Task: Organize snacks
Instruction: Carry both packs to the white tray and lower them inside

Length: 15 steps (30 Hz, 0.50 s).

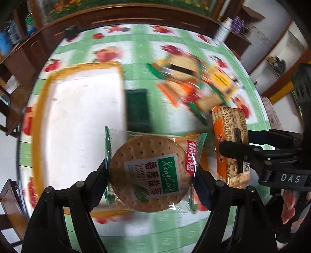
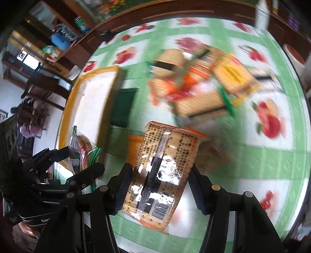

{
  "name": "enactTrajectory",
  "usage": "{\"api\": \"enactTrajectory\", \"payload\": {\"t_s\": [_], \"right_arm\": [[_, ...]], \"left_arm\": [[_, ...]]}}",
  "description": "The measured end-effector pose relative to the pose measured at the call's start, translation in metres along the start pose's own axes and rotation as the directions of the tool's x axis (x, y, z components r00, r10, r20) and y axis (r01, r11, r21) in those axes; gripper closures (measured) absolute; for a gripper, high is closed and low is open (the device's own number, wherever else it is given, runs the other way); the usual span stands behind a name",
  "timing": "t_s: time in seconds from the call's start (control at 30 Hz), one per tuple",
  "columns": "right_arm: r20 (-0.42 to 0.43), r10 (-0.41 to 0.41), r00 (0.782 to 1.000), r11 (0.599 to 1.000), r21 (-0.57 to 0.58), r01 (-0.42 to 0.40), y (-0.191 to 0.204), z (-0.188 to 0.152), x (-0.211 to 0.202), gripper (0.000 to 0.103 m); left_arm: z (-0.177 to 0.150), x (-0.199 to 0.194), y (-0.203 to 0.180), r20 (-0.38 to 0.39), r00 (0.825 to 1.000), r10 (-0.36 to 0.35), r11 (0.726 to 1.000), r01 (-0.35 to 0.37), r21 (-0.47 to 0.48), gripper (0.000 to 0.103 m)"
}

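My left gripper (image 1: 150, 172) is shut on a green-edged packet with a round cracker (image 1: 149, 173), held above the table. My right gripper (image 2: 158, 184) is shut on an orange-edged clear packet of square crackers (image 2: 163, 175), also held in the air. Each gripper shows in the other's view: the right one with its orange packet (image 1: 230, 144) at the right, the left one with its green packet (image 2: 82, 149) at the left. A white tray with a yellow rim (image 1: 77, 120) lies on the table at the left. A blurred pile of snack packets (image 1: 194, 81) lies at the far right of the table.
A dark green rectangular object (image 1: 138, 110) lies just right of the tray. The table wears a green and white cloth with red fruit prints (image 2: 270, 120). Dark wooden furniture (image 1: 120, 15) runs along the far side. A white roll (image 1: 223, 29) stands at the back right.
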State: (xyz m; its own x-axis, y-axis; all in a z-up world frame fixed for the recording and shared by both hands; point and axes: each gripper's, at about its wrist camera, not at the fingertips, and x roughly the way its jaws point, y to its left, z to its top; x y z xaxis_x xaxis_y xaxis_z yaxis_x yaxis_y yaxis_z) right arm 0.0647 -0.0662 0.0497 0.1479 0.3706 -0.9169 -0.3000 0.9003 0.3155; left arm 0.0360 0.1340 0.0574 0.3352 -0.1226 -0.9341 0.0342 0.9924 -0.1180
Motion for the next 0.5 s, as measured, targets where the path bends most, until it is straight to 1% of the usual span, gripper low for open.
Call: {"api": "enactTrajectory", "payload": {"t_s": [0.1,0.2,0.27,0.33,0.43,0.5], "right_arm": [[0.013,0.018,1.0,0.999,-0.032,-0.018,0.03,0.018,0.007,0.044],[0.038,0.046,0.998,0.997,-0.068,-0.044,0.067,0.042,0.017,0.044],[0.051,0.063,0.997,0.995,-0.079,-0.058,0.085,0.056,0.024,0.044],[0.068,0.064,0.996,0.993,-0.106,-0.057,0.105,0.07,0.032,0.044],[0.084,0.072,0.994,0.99,-0.127,-0.061,0.126,0.091,0.048,0.044],[0.092,0.076,0.993,0.99,-0.125,-0.064,0.135,0.104,0.06,0.044]], "left_arm": [[0.013,-0.005,0.036,0.023,0.998,0.053,0.998,-0.053,-0.02,0.024],[0.027,-0.005,0.069,0.04,0.993,0.112,0.993,-0.111,-0.03,0.024],[0.037,-0.002,0.092,0.044,0.992,0.121,0.992,-0.119,-0.04,0.024],[0.045,0.006,0.111,0.033,0.992,0.123,0.992,-0.121,-0.044,0.024],[0.055,0.018,0.127,0.028,0.988,0.151,0.988,-0.15,-0.038,0.024],[0.059,0.026,0.136,0.027,0.99,0.141,0.989,-0.139,-0.057,0.024]]}}
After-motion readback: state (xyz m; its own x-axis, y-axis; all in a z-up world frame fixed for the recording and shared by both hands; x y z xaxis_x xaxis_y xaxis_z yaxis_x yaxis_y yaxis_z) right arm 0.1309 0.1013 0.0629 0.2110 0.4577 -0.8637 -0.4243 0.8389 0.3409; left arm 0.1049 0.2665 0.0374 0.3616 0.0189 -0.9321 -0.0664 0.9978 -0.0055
